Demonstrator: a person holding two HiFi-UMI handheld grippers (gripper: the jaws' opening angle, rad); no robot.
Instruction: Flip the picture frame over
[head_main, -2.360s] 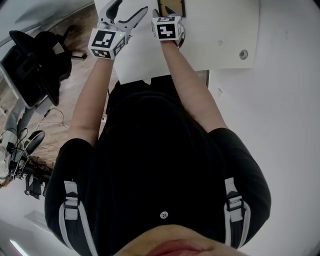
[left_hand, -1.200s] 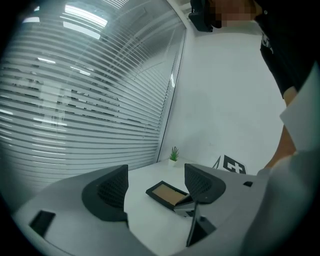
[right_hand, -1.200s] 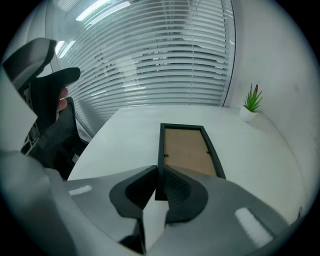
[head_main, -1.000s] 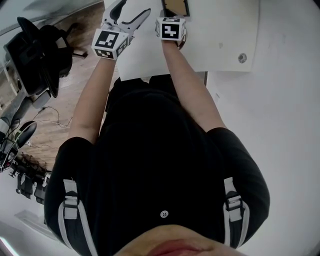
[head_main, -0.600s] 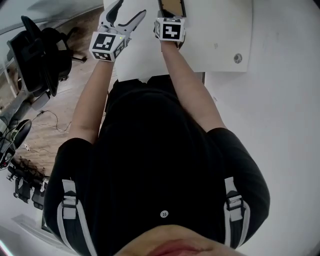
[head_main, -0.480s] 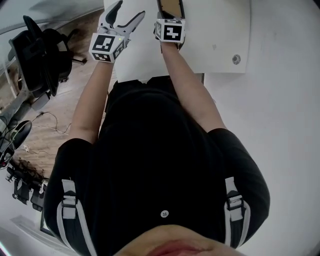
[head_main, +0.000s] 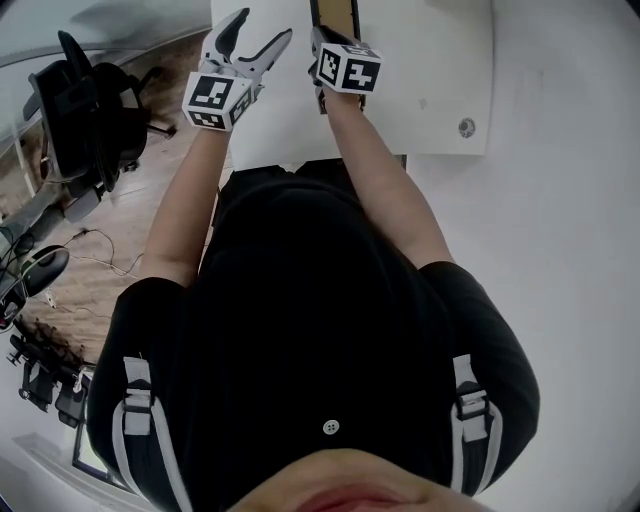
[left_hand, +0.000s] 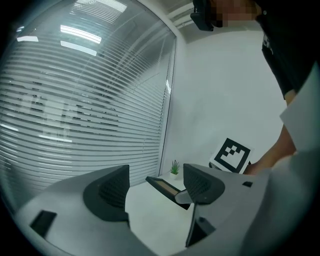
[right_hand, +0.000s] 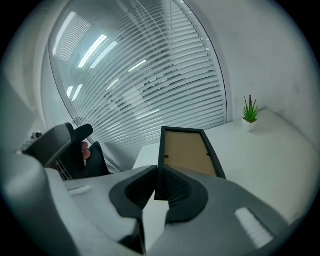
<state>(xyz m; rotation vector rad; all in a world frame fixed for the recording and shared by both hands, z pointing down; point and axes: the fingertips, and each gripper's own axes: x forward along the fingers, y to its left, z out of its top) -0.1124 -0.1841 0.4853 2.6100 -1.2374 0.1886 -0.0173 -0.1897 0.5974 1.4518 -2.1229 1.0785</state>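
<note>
Though nearly shut, right hand-held gripper (right_hand: 156, 186) on picture frame (right_hand: 186, 150).

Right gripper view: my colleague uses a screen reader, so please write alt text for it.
The right tool is shut on the near edge of a black frame, brown back showing, over a white table. A potted plant and blinds stand behind.

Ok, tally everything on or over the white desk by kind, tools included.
picture frame: 1
potted plant: 1
tools: 2 (left tool, right tool)
Total: 4
</note>
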